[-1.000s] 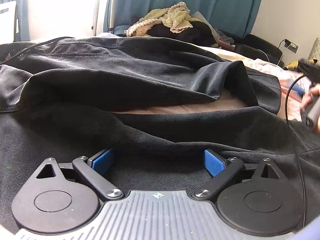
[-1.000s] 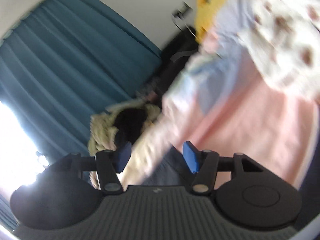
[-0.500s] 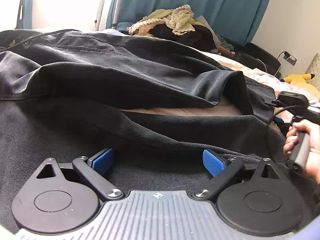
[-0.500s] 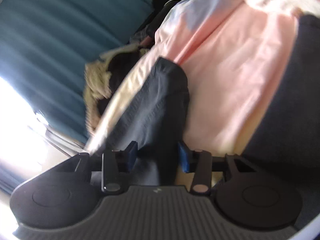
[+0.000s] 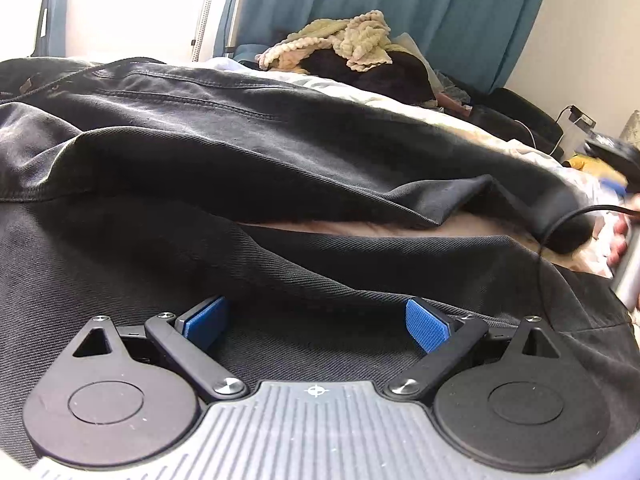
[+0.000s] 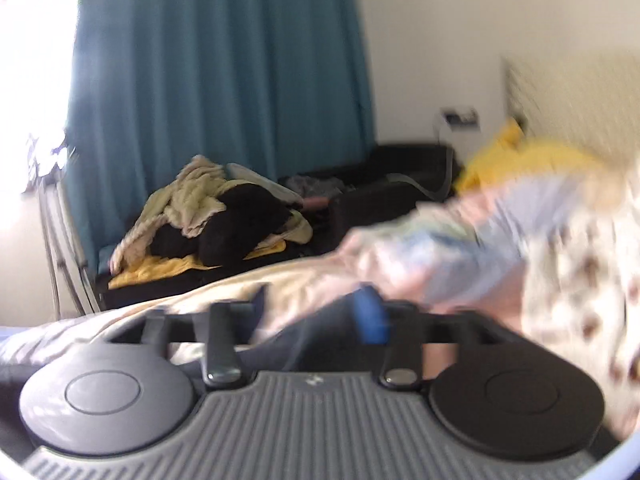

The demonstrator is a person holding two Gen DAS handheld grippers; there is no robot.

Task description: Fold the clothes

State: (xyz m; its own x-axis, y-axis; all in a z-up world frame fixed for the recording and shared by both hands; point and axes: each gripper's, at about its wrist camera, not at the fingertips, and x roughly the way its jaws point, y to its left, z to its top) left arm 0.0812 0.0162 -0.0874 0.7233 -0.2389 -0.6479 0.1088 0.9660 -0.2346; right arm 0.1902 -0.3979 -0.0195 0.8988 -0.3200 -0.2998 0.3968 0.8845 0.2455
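Observation:
Dark grey jeans lie spread over the bed and fill most of the left wrist view, one leg folded over the other with a pale gap between. My left gripper rests low on the near leg, open wide, its blue pads clear of the cloth. In the blurred right wrist view, my right gripper has its jaws opening, with a dark strip of jeans low between them and no pad pressing on it. A hand holds that gripper at the left view's right edge.
Pink and patterned bedding lies to the right of the jeans. A heap of cream and black clothes sits at the far end before a teal curtain. A yellow plush and a wall socket are at the far right.
The right gripper rolled back towards level and rose; its jaws narrowed around the jeans leg, then spread apart. The far leg's hem now lies slack. The left gripper stayed put.

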